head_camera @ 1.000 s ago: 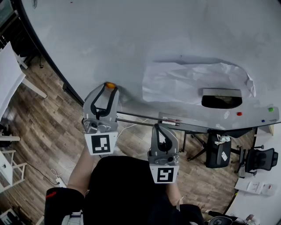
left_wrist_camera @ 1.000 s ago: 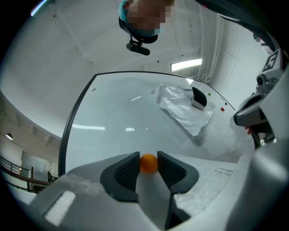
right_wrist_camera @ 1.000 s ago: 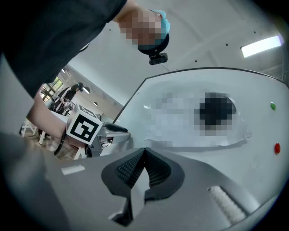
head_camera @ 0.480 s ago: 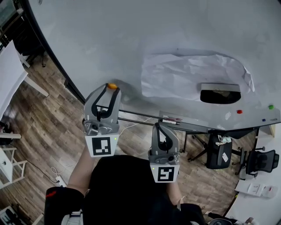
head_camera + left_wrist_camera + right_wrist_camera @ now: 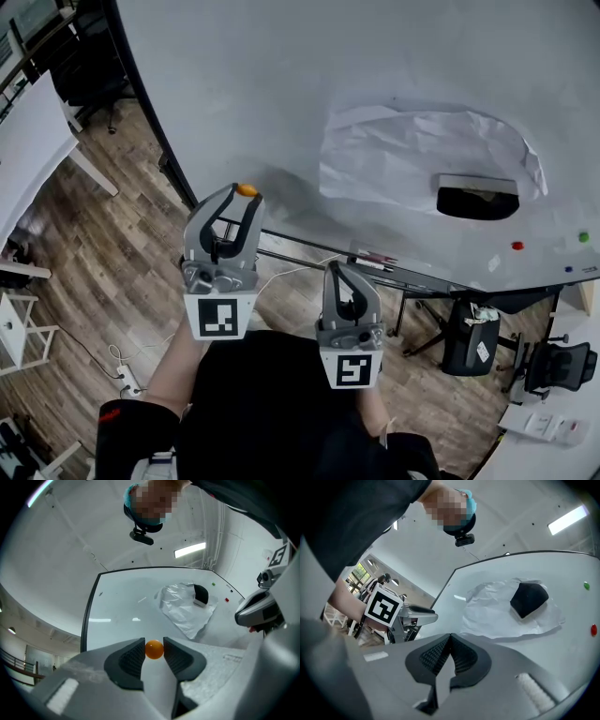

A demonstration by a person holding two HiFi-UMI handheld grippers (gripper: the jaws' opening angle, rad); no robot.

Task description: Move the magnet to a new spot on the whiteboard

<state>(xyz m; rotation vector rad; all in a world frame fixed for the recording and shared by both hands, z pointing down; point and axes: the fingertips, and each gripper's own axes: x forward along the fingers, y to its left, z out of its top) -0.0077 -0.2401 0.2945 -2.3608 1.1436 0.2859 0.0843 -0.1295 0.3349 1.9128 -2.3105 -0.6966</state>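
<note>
A small orange magnet (image 5: 247, 190) sits between the fingertips of my left gripper (image 5: 240, 194), in front of the lower left corner of the whiteboard (image 5: 375, 84). In the left gripper view both pads press on the magnet (image 5: 154, 648), so the left gripper (image 5: 154, 654) is shut on it. Whether the magnet touches the board I cannot tell. My right gripper (image 5: 339, 273) hangs lower, below the board's tray, with its jaws shut and nothing between them (image 5: 449, 638).
A crumpled white sheet (image 5: 422, 155) and a black eraser (image 5: 476, 199) are on the board's right part, with red (image 5: 517, 246) and green (image 5: 584, 237) magnets further right. A marker (image 5: 375, 258) lies on the tray. Office chairs and a bin stand on the wooden floor below.
The head view has shifted a little, so the board sits further right. The left gripper still holds the orange magnet at the board's lower left corner. The right gripper has hardly moved.
</note>
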